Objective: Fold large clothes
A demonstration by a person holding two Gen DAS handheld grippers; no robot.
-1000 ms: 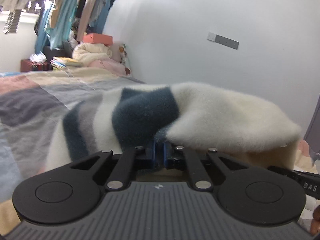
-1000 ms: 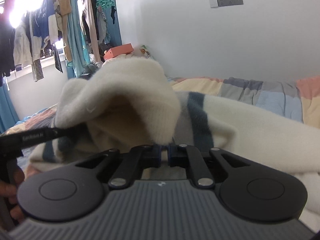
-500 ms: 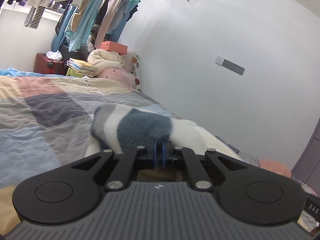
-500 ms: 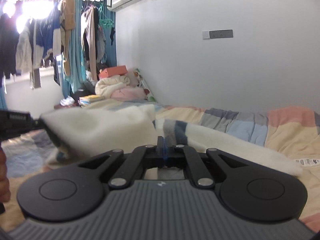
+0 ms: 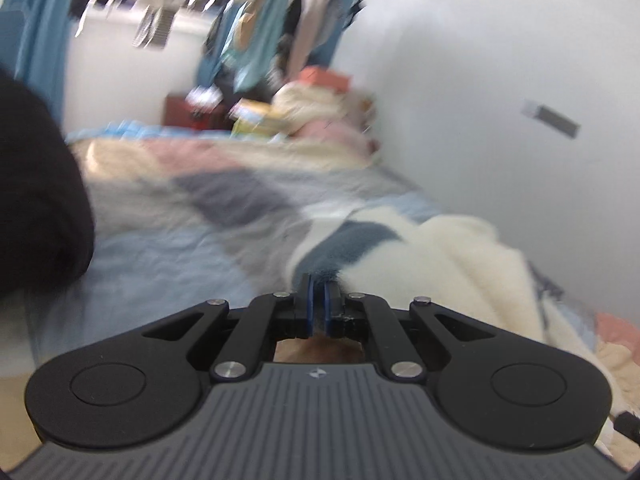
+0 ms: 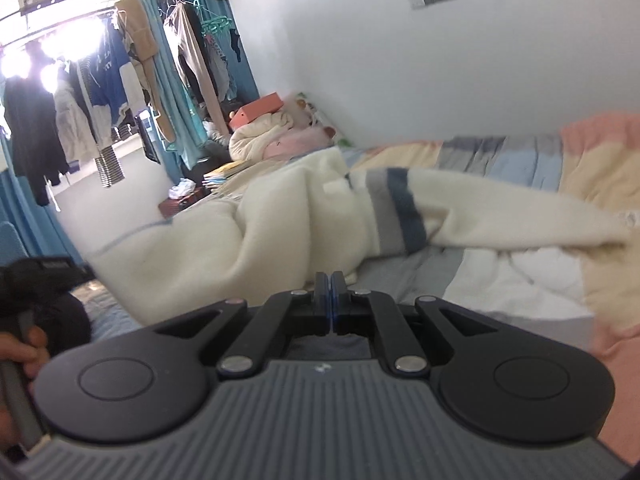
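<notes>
- Left wrist view: the left gripper [image 5: 317, 280] is clenching a pinch of the fleecy cream sweater [image 5: 452, 264] at its blue-grey stripe, with a sliver of dark fabric showing between the blue pads.
- A second ago the sweater was bunching high in front of this camera; now it is lying lower, stretching away to the right over the patchwork bedspread [image 5: 168, 240]. The picture is blurring, so the hand appears to be swinging sideways.
- Judged from this, the sweater is being pulled out wide, a spreading step before any fold is made.
- Only this view is showing a dark sleeve [image 5: 36, 208] at the left edge.
- Right wrist view: the right gripper [image 6: 330, 280] is showing its jaws pressed together; cream fabric is lying just beyond the tips, but whether a fold is caught between them cannot be told.
- The heap that was filling this view a second ago is now draping flatter across the bed.
- Only this view is showing a striped sleeve [image 6: 500, 224] reaching right, the hanging clothes [image 6: 104, 92] on a rail, and the person's left hand [image 6: 24, 356] gripping the other tool's handle.
</notes>
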